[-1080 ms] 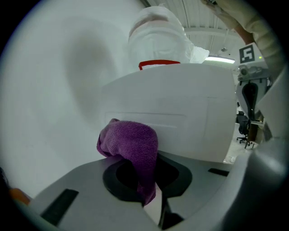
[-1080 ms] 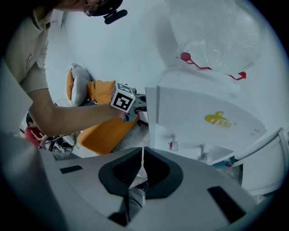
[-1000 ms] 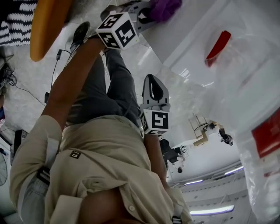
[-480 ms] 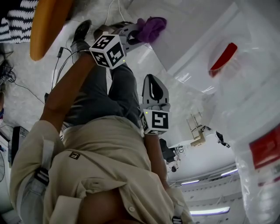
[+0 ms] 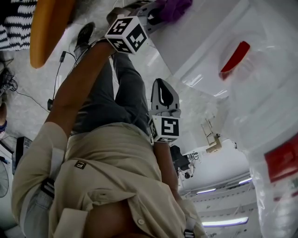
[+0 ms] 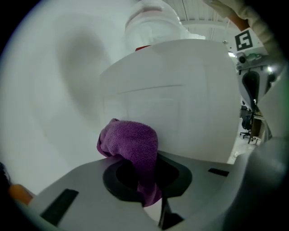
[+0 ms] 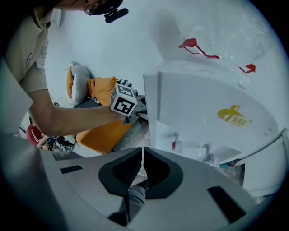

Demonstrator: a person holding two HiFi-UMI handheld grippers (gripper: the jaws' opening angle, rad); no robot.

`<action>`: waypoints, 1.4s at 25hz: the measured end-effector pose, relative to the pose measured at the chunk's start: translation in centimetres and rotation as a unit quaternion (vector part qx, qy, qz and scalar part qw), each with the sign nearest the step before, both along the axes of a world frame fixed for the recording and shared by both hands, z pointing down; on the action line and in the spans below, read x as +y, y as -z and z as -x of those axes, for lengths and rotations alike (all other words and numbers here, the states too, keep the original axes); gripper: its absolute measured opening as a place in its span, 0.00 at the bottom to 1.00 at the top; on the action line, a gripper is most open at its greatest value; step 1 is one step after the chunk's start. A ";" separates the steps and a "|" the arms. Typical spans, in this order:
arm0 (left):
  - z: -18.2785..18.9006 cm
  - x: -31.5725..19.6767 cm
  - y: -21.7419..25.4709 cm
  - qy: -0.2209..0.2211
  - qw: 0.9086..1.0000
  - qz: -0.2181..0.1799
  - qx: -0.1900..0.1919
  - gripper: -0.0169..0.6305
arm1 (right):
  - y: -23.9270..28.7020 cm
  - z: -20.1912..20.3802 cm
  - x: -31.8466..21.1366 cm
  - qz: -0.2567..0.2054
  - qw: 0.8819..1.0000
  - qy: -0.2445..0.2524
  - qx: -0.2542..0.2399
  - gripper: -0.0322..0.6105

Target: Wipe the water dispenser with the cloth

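Left tool [image 5: 152, 14], clamped on the cloth [image 5: 173, 8], slides back along the water dispenser [image 5: 205, 42], so wiping's underway; right tool [image 7: 141, 162] closed, idle.

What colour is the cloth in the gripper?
The cloth is purple, clearest in the left gripper view.

The pale floor [image 5: 32, 79] carries black cables [image 5: 62, 57], an orange cushion [image 5: 49, 23] and the person's shoe [image 5: 84, 33].
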State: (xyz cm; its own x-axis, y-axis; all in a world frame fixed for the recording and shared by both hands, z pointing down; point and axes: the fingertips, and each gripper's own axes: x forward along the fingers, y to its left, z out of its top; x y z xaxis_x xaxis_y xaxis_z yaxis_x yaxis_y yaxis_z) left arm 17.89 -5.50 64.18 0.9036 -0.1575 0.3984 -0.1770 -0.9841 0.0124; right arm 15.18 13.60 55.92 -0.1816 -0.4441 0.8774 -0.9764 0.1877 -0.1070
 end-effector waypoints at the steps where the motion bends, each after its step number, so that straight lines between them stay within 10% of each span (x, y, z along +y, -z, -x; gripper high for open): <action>1: -0.4 -1.3 0.1 0.011 1.000 -0.006 0.001 0.11 | -0.1 -0.3 0.2 0.001 1.000 -0.002 0.001 0.09; 15: -2.0 -6.5 0.6 0.019 1.000 -0.013 0.013 0.11 | -0.8 -0.7 -0.1 0.008 1.000 -0.006 0.003 0.09; 27: 2.3 6.7 -2.7 -0.114 0.993 0.039 -0.013 0.11 | -1.7 1.0 -0.9 0.011 1.000 0.000 -0.003 0.09; 35: 2.5 8.1 -3.8 -0.128 0.991 0.038 -0.031 0.11 | -2.1 1.2 -0.4 0.015 1.000 0.000 -0.004 0.09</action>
State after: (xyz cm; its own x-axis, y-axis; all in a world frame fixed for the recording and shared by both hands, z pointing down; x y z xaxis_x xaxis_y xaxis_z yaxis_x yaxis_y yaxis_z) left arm 15.42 2.64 67.94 0.8833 0.1070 0.4564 0.0763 -0.9934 0.0852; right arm 13.95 13.16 58.06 -0.1886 -0.4169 0.8892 -0.9754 0.1844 -0.1204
